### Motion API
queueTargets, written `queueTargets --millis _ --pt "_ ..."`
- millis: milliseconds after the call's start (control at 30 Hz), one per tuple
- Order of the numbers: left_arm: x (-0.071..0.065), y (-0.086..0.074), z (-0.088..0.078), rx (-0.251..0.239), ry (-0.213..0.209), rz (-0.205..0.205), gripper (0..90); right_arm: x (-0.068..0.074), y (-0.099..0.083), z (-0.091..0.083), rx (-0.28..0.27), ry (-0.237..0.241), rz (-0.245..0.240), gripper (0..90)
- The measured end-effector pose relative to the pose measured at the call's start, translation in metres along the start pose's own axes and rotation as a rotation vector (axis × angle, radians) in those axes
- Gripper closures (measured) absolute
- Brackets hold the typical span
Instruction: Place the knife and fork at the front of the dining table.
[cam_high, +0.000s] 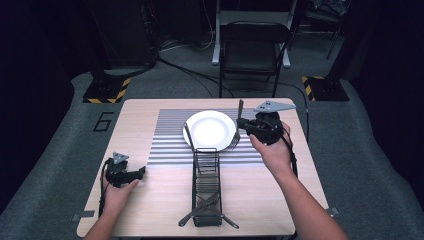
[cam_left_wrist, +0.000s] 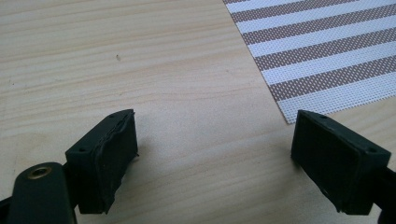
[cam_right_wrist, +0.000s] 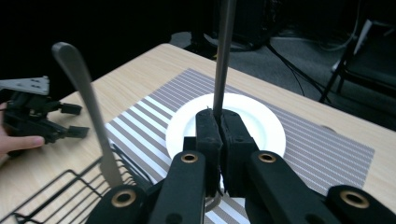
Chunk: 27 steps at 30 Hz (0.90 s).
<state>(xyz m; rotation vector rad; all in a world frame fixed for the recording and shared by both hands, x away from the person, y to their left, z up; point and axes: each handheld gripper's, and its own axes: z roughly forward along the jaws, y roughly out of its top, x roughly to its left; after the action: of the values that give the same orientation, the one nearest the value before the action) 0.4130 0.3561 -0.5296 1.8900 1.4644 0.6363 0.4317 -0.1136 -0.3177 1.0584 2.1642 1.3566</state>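
Overhead, right tongs (cam_right_wrist: 219, 122) clenched on slim metal fork (cam_high: 236, 136), left tongs (cam_left_wrist: 212, 154) released, round white plate (cam_high: 210, 131).

Open tongs (cam_left_wrist: 215, 154) over wooden table (cam_left_wrist: 140, 70)

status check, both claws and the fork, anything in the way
Right claw shut on fork, held at the plate's right edge. Left claw open, idle on bare table. Wire rack close by, near side.

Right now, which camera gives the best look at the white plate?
The high view: the whole plate lies in sight on the striped mat. In the right gripper view, the gripper and its fork cover part of the plate.
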Motion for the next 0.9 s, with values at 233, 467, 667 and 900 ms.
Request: queueTargets --millis 233,467,667,900 --pt "0.000 0.000 0.000 0.000 0.000 0.000 14.2 -0.018 -0.015 0.017 0.039 -0.042 0.048 87.6" --pt "0.000 0.000 -0.001 0.008 -0.002 0.007 14.2 -0.035 -0.029 0.036 0.072 -0.097 0.087 87.7" --pt "0.000 0.000 0.000 0.001 -0.001 -0.002 14.2 -0.046 -0.037 0.051 0.102 -0.127 0.114 87.8" --pt "0.001 0.000 0.000 0.007 -0.001 0.009 14.2 -0.053 -0.042 0.071 0.172 -0.170 0.132 87.8"
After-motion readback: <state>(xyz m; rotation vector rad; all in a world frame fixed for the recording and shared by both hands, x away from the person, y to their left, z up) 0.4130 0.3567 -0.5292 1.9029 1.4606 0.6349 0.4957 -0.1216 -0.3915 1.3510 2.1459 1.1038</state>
